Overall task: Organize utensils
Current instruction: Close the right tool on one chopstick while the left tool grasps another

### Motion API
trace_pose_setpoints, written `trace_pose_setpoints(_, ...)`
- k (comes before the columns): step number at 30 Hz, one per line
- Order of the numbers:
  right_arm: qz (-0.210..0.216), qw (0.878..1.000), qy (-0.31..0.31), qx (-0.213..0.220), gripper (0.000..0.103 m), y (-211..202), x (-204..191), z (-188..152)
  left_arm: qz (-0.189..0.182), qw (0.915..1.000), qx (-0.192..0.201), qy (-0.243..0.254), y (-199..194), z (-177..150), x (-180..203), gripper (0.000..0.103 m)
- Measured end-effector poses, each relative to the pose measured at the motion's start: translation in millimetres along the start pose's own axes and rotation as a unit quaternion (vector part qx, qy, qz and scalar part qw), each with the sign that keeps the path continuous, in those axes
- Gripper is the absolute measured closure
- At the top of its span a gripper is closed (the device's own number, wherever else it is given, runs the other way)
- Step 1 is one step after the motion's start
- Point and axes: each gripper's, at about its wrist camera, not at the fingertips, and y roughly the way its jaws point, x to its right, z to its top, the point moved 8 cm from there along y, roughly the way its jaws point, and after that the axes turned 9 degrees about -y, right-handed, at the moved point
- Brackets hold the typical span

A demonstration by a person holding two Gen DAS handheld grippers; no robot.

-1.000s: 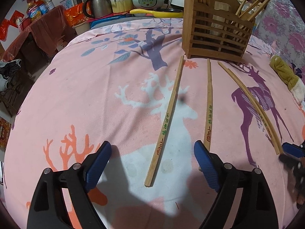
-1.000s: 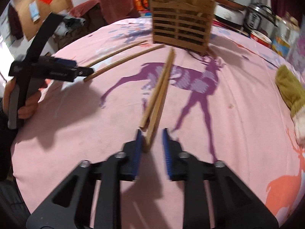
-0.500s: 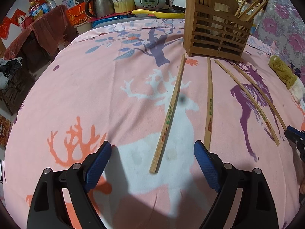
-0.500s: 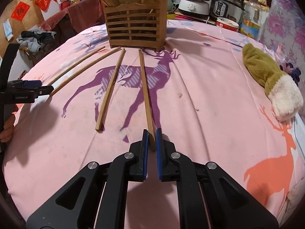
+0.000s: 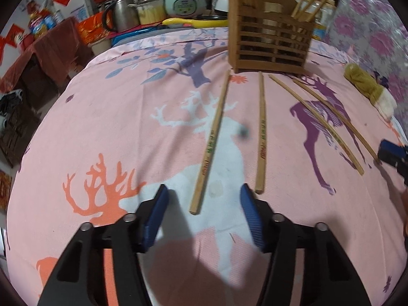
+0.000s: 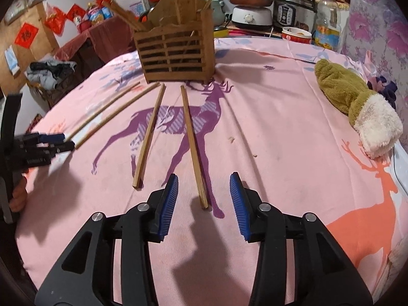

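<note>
Left wrist view: left gripper [image 5: 204, 213] — jaws spread, just been narrowing, near end of a chopstick [image 5: 210, 145] lying between them, untouched.
Right gripper [image 6: 203, 201]: jaws just parted — chopstick end [image 6: 201, 199] lies free between.
Wooden holder [image 6: 176, 53]: upright beyond the chopsticks.

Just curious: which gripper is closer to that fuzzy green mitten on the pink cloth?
Right. The right gripper works beside the mitten; the left gripper sits beyond the four chopsticks, farther away.
</note>
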Motion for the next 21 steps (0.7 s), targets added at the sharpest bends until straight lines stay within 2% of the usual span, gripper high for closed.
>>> trace_pose_setpoints(3,0.010,1.000,0.012,0.007,0.060,-2.7,2.4,1.4,-0.007,1.0000,0.002,0.005,-2.1,-2.1,1.6,0.064)
trace_pose_setpoints(5,0.013,1.000,0.012,0.011,0.060,-3.9,1.9,2.5,-0.014,0.9999,0.003,0.003,-3.1,-1.6,1.7,0.081)
trace_pose_setpoints(7,0.014,1.000,0.011,0.014,0.060,-5.4,1.0,3.7,-0.018,0.9998,0.002,-0.002,-3.0,-0.5,0.6,0.085)
trace_pose_setpoints(18,0.012,1.000,-0.015,-0.005,0.062,2.9,-9.5,-2.7,-0.013,0.9999,0.004,0.000,-2.3,-0.3,0.7,0.084)
trace_pose_setpoints(21,0.009,0.999,-0.018,-0.025,0.073,10.2,-9.5,-9.3,-0.009,0.9999,0.006,0.005,-2.5,-0.9,1.9,0.084)
